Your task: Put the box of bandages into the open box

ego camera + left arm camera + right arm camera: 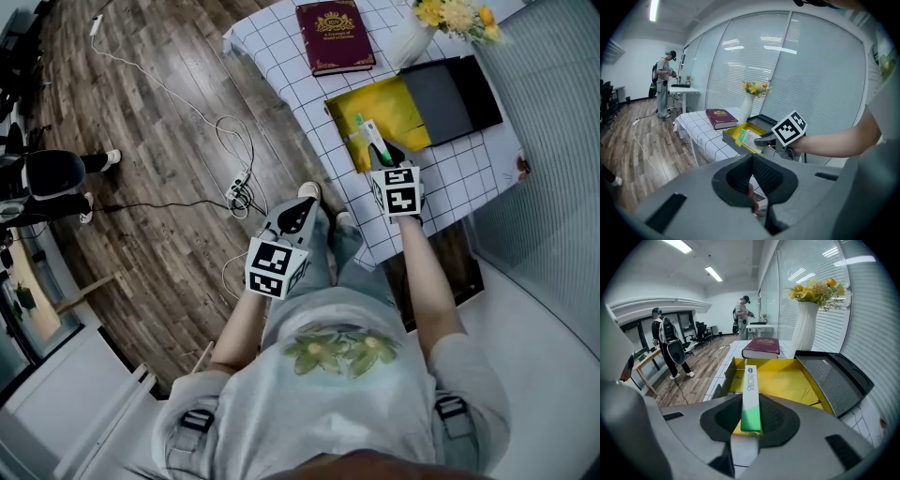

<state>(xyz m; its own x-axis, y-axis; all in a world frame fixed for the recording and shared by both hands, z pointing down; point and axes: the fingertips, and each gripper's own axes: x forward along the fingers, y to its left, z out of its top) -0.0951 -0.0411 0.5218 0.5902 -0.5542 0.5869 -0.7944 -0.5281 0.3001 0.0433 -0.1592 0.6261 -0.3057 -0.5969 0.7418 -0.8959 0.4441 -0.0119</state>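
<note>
My right gripper (382, 156) is shut on the box of bandages (372, 140), a slim white and green carton. It is held on edge, just above the near left corner of the open yellow box (396, 101). In the right gripper view the carton (751, 390) runs straight out between the jaws, over the yellow box's floor (787, 378). My left gripper (296, 214) hangs off the table beside the person's leg, over the wooden floor. Its jaws look shut with nothing held (757, 187). From the left gripper view I see the right gripper (764, 139) and carton (746, 138) at the yellow box (732, 136).
The black lid (457, 92) lies open to the right of the yellow box. A dark red book (335, 36) and a white vase of flowers (412, 33) stand farther back on the checked tablecloth (469, 178). Cables and a power strip (239, 190) lie on the floor. People stand in the room (670, 350).
</note>
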